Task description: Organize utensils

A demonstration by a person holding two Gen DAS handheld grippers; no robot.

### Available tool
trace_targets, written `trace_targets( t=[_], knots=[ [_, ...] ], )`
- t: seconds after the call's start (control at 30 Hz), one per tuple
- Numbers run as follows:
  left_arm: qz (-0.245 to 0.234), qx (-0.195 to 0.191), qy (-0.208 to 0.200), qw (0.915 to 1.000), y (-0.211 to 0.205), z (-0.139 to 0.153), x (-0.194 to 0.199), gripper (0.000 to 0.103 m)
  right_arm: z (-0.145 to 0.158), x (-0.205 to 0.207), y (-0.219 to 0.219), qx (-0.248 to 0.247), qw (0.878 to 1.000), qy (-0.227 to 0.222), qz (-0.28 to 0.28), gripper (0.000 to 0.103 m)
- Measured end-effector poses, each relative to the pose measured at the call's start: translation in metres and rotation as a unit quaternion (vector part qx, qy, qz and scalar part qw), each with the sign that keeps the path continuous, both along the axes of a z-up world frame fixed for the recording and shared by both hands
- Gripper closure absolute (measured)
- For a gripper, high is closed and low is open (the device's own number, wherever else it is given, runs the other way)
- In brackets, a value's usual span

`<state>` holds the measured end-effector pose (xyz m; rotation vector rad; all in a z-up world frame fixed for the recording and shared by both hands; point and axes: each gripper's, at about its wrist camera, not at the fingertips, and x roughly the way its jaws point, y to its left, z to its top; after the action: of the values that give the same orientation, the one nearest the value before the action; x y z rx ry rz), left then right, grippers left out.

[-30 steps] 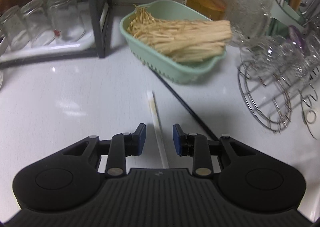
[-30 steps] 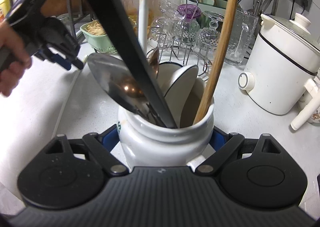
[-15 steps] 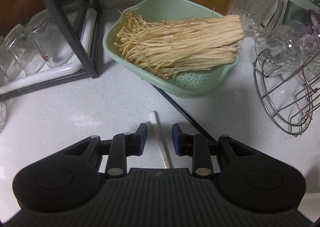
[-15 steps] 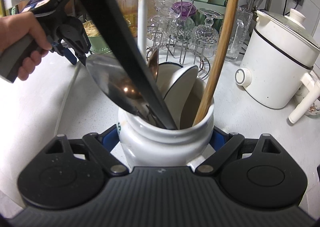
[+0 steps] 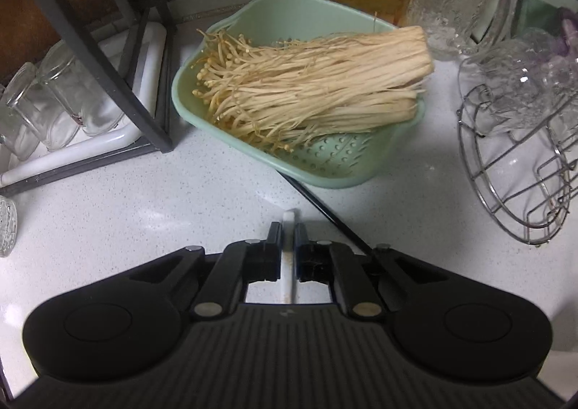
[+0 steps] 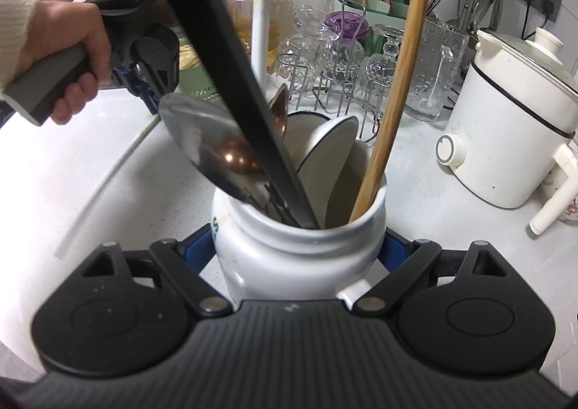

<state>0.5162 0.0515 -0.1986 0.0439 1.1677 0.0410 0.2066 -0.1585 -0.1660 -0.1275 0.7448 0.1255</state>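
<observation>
Utensils (image 6: pixel 231 156) in white crock (image 6: pixel 289 257), apparently claw-gripped (image 6: pixel 300 246).

Green colander (image 5: pixel 327 163) ahead of me, heaped with enoki mushrooms (image 5: pixel 310 84) – stems lie across it, cut ends to my right. Thin black cable (image 5: pixel 325 212) runs out from under its near edge. Left: black rack (image 5: pixel 108 59) with clear glasses (image 5: pixel 47 109) lying on a white tray. Right: wire stand (image 5: pixel 513 170) holding cut glassware. Behind the colander, a jar (image 6: pixel 249 15) with a red lid – amber contents. Far right, white electric cooker (image 6: pixel 505 127) beside a glass pitcher (image 6: pixel 437 69).
</observation>
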Motion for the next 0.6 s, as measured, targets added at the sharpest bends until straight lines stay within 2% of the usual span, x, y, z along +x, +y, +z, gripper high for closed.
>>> trace_targets(
  t=[0.2,0.37,0.6],
  knots=[
    [-0.03,0.001,-0.055,0.998,-0.008,0.033,-0.027,0.096,0.001,0.004,-0.001,0.0,1.0,0.001,0.012,0.01],
    [-0.04,-0.028,-0.102,0.9936,-0.012,0.067,-0.055,0.096,0.0,0.008,-0.001,0.0,1.0,0.001,0.02,0.01],
    [-0.054,-0.067,-0.165,0.9826,-0.019,0.113,-0.107,0.096,-0.001,0.009,-0.001,0.0,1.0,0.001,0.027,0.01]
  ],
)
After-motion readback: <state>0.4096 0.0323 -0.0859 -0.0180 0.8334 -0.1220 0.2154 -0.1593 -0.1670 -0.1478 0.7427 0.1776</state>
